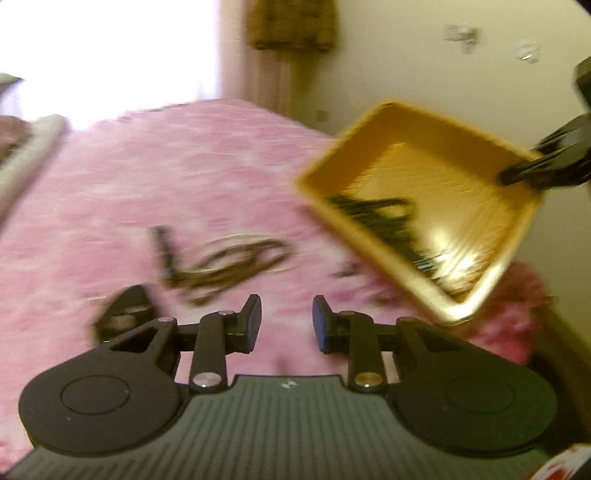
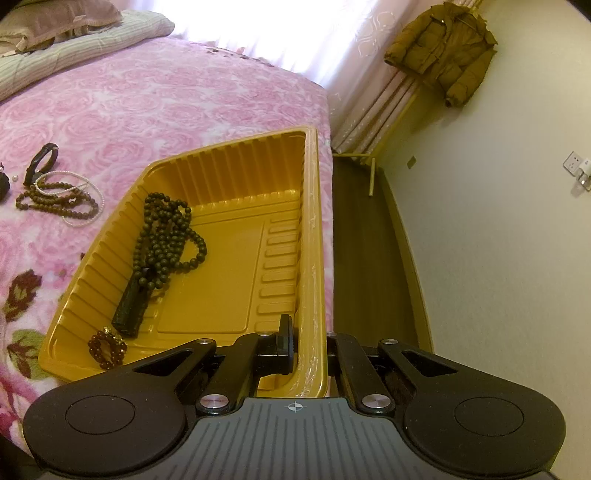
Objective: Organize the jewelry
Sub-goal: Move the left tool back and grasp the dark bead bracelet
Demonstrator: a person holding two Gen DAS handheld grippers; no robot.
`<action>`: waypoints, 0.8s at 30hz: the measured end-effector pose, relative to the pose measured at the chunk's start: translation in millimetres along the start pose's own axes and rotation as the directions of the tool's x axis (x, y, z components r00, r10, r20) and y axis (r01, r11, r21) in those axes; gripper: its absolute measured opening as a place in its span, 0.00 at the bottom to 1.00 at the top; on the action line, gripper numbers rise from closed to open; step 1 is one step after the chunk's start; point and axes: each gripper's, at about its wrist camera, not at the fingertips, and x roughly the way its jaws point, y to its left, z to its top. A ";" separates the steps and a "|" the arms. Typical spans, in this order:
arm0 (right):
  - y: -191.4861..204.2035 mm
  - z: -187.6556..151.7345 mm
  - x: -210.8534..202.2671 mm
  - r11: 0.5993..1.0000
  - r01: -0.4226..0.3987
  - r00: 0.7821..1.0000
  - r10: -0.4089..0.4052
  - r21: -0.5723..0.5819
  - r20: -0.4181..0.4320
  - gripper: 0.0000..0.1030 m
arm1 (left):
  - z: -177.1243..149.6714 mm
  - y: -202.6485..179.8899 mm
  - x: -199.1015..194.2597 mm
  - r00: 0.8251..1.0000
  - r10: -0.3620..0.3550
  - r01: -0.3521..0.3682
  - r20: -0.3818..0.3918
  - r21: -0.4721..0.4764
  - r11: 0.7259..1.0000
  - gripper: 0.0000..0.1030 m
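A yellow plastic tray (image 2: 221,229) sits tilted at the edge of the pink bed; it also shows blurred in the left wrist view (image 1: 436,173). My right gripper (image 2: 308,339) is shut on the tray's right rim. Inside lie a dark bead necklace with a black pendant (image 2: 162,236) and a small reddish bead bracelet (image 2: 107,349). On the bedspread lie brown beads and a pearl strand (image 2: 62,199), also seen blurred in the left wrist view (image 1: 229,266), and a black bangle (image 2: 40,162). My left gripper (image 1: 286,323) is open and empty above the bedspread, just short of the loose beads.
The pink floral bedspread (image 2: 147,103) covers the bed. Folded bedding (image 2: 74,33) lies at its far end. A dark floor strip (image 2: 362,258) and a cream wall lie right of the bed. A brown jacket (image 2: 443,48) hangs by the curtain.
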 end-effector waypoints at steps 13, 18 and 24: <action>-0.5 0.3 -0.3 1.000 0.001 1.000 -0.001 -0.001 -0.005 0.03 | -27.8 92.9 15.2 0.973 0.220 -0.231 -0.075 -0.206 0.951 0.22; 0.8 0.0 0.8 1.000 0.002 1.000 -0.002 -0.005 -0.007 0.03 | -26.5 100.9 27.5 0.969 0.225 -0.245 -0.106 -0.264 0.933 0.20; 0.7 0.2 0.9 1.000 0.002 1.000 -0.002 -0.005 -0.006 0.03 | -26.3 99.3 28.4 0.964 0.238 -0.262 -0.117 -0.261 0.929 0.06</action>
